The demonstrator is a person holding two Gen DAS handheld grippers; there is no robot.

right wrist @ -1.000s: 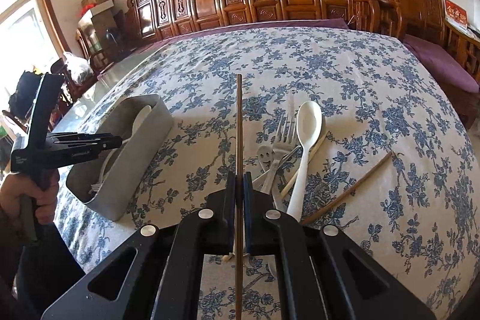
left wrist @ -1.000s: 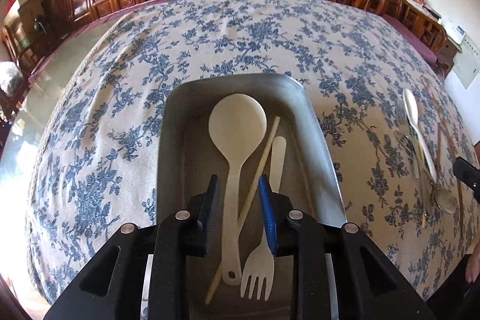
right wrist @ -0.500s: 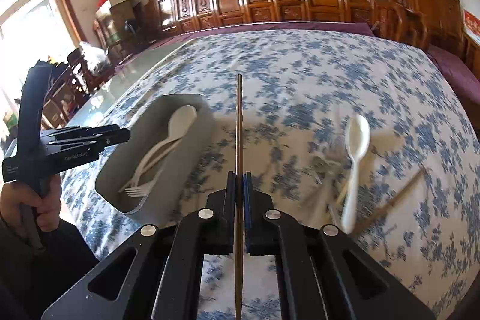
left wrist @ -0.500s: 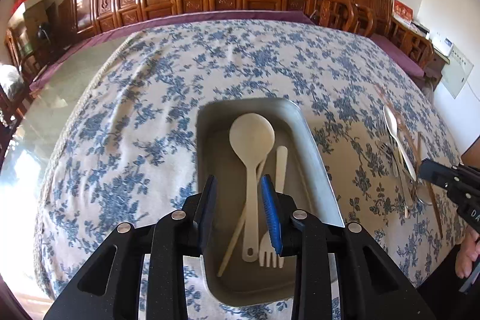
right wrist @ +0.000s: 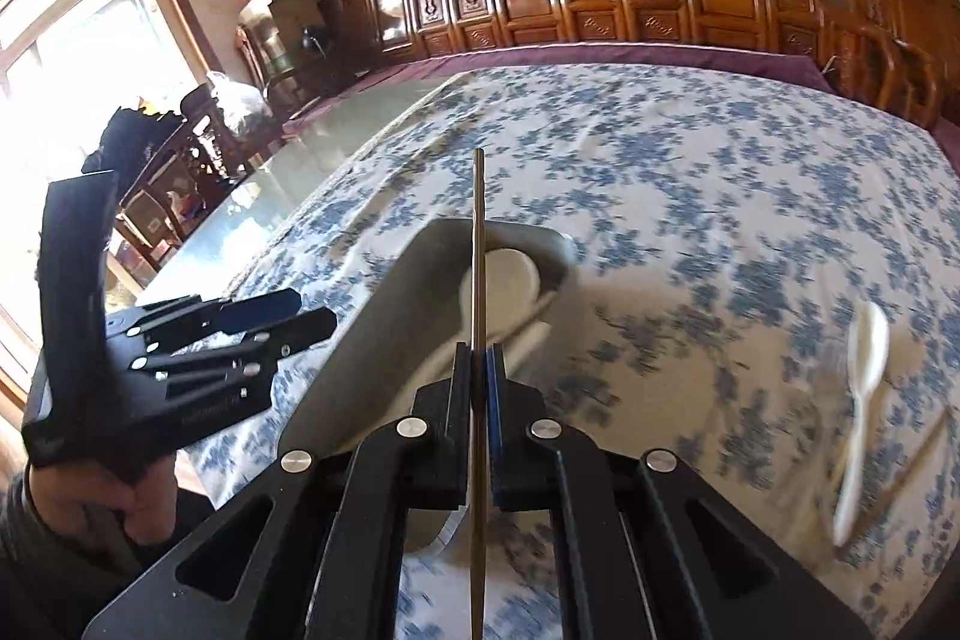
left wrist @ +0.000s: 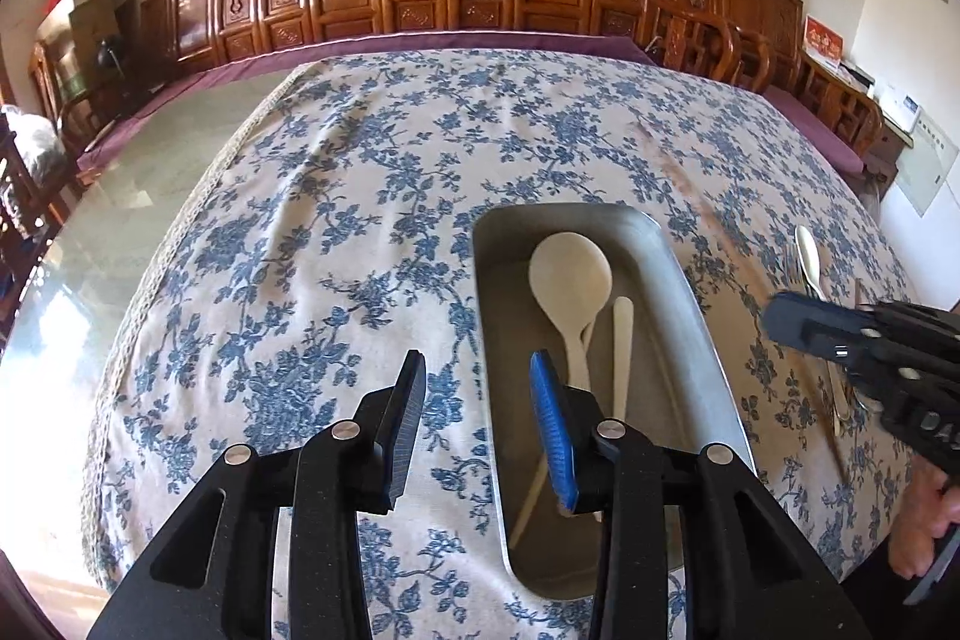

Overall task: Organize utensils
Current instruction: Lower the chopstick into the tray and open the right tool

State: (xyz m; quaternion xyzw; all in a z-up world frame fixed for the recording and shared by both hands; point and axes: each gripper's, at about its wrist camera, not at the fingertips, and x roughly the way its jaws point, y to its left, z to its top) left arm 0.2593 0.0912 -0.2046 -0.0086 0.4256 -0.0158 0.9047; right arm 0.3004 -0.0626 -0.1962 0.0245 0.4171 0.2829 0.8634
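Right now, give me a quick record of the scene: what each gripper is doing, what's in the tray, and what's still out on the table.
left gripper: open, holding nothing, at the tray's near left edge
right gripper: shut on chopstick, pointing toward the tray
tray: grey metal, on the floral tablecloth
tray contents: white spoon, white fork, one chopstick partly hidden under the spoon
still on the cloth: white spoon, another chopstick, metal cutlery too blurred to count
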